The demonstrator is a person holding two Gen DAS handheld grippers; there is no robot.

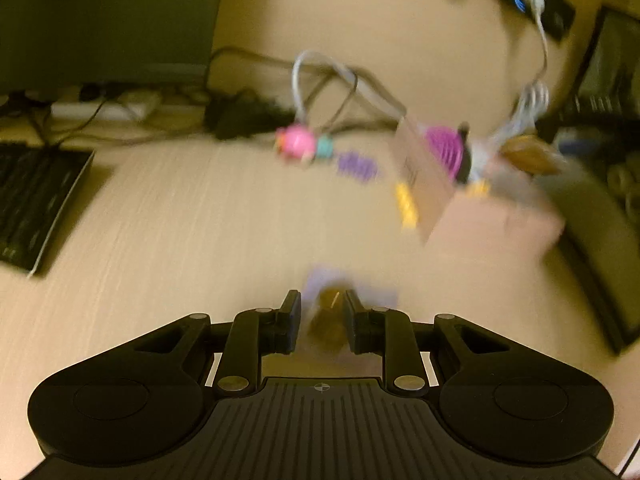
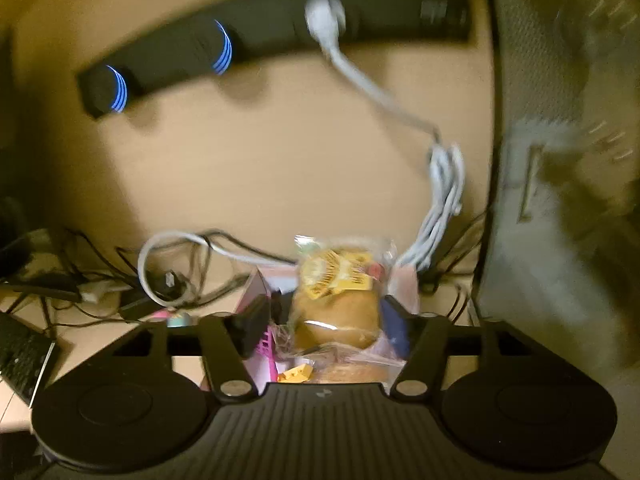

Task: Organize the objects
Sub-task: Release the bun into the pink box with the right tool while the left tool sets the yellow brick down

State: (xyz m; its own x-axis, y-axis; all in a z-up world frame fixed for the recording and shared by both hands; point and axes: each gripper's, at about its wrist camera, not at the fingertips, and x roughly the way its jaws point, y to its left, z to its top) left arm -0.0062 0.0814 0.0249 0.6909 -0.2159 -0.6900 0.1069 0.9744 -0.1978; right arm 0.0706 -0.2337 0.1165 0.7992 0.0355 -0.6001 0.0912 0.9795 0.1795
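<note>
Both views are blurred by motion. My left gripper point(image 1: 322, 312) is shut on a small brown and lilac object point(image 1: 326, 316) just above the desk. Beyond it stands an open pink cardboard box point(image 1: 480, 224) with a purple ribbed toy point(image 1: 444, 152) in it. A pink toy point(image 1: 296, 142), a teal piece point(image 1: 325, 146), a purple piece point(image 1: 356, 166) and a yellow brick point(image 1: 406, 204) lie on the desk by the box. My right gripper point(image 2: 326, 316) is shut on a plastic-wrapped bun point(image 2: 336, 308) with a yellow label, held over the pink box point(image 2: 256, 292).
A black keyboard point(image 1: 32, 200) lies at the left. A monitor point(image 1: 104, 20) stands behind it. A tangle of cables point(image 1: 320, 88) and a power strip point(image 1: 104, 110) lie at the back. A black wall bar with blue lights point(image 2: 224, 48) holds a white plug point(image 2: 324, 16).
</note>
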